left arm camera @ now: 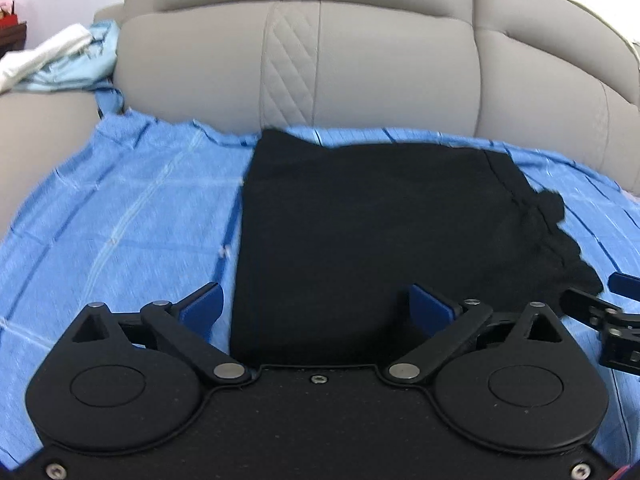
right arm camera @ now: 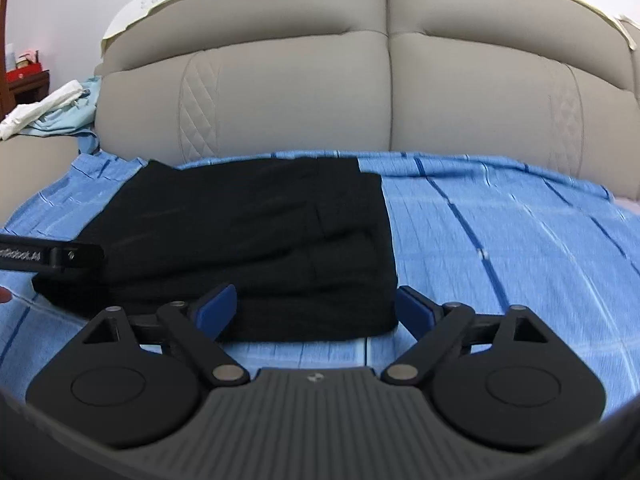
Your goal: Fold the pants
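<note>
The black pants lie folded into a thick rectangle on the blue striped sheet; they also show in the right wrist view. A ruffled edge sticks out on their right side in the left wrist view. My left gripper is open and empty, its fingers straddling the near left part of the pants. My right gripper is open and empty, just in front of the pants' near right corner. The right gripper's body shows at the left view's right edge; the left gripper's body shows at the right view's left edge.
A beige padded sofa back rises behind the sheet. White and light blue cloths lie piled on the left armrest. A red wooden shelf stands at the far left.
</note>
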`<state>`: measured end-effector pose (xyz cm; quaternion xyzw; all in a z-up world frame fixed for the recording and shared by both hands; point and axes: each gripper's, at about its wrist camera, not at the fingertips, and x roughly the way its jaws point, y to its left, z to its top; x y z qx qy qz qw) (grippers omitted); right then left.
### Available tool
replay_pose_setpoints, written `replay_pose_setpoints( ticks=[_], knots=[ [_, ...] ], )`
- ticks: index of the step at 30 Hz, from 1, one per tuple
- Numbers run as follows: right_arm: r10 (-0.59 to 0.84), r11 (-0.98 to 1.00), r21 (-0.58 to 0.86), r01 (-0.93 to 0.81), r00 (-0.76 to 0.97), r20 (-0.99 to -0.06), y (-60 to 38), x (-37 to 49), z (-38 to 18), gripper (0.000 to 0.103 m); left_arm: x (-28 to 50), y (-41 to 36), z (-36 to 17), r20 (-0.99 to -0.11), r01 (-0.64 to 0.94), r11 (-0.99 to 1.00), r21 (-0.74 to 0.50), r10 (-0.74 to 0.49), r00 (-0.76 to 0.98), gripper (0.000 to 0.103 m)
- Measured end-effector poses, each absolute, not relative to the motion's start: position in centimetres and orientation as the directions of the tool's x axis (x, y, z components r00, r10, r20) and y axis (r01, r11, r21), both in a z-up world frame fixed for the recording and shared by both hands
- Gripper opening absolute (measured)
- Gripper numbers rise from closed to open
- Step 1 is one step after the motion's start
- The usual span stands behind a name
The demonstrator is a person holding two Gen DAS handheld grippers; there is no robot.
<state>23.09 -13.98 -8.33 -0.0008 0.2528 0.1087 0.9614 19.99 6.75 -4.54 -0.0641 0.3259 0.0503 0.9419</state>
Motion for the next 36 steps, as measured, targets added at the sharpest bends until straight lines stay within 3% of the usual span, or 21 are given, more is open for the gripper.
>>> replay_pose_setpoints(
  ticks=[6,11,21,36],
  knots=[
    [0.129,0.99,0.028,-0.135,0.84,-0.527,-13.5,21.8,-10.1,0.095,19.7,6.7,-6.2,-0.679,-0.158,0.979,-0.128,0.03,0.734,0.102],
    [0.141,0.986,-0.001,-0.165,0.849,-0.51,-13.2,20.7,-11.1,0.103,19.0,5.5,-7.2,-0.653,-0.136,0.99,-0.04,0.077,0.754,0.102],
    [0.151,0.979,-0.053,-0.195,0.881,-0.449,-11.8,20.5,-12.1,0.103,19.0,5.4,-7.2,-0.632,-0.149,0.988,-0.048,0.086,0.77,0.103],
    [0.157,0.979,-0.051,-0.198,0.886,-0.436,-11.8,20.4,-12.1,0.103,19.0,5.5,-7.3,-0.633,-0.15,0.988,-0.049,0.085,0.769,0.103]
  ],
)
